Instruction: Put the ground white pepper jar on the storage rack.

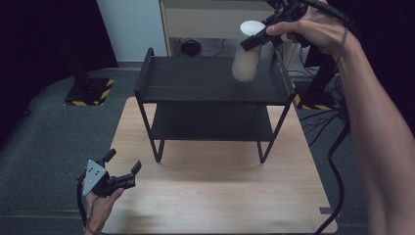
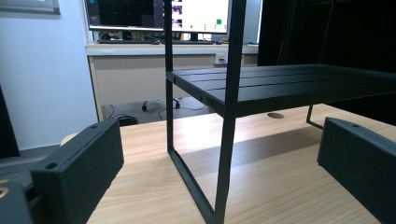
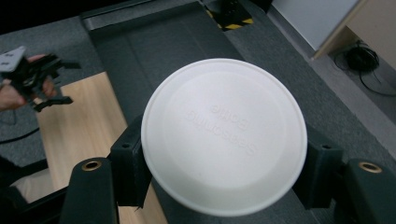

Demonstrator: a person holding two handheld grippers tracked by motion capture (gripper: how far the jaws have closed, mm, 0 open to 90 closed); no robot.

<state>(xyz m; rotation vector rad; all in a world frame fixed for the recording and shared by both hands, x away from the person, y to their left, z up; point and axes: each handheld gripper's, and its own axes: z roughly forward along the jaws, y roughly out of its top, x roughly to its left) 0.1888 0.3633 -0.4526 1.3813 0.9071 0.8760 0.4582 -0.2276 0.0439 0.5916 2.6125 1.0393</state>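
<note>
My right gripper (image 1: 255,38) is up over the black two-tier shelf (image 1: 210,81), near the right end of its top tier, and its fingers (image 3: 128,165) are clamped on either side of a pale cylindrical container (image 1: 246,61) just under its white round lid (image 3: 224,135). From the high view I read the container as upright with its base at or just above the top tier's surface; I cannot tell whether it is touching. In the right gripper view I look straight down on the lid, which carries faint raised lettering, with the dark shelf top beneath it and the wooden desk (image 3: 79,121) off to the left. My left gripper (image 1: 121,170) sits low near the front left corner of the desk (image 1: 220,196), held in my left hand (image 1: 100,208), well apart from the shelf; its fingers (image 2: 77,172) are spread wide with nothing between them. In the left gripper view I look along the desk surface at the shelf's thin black leg frame (image 2: 226,121) and the underside tier, with a monitor (image 2: 159,14) on a counter against the far wall. The shelf stands across the far half of the desk.
</note>
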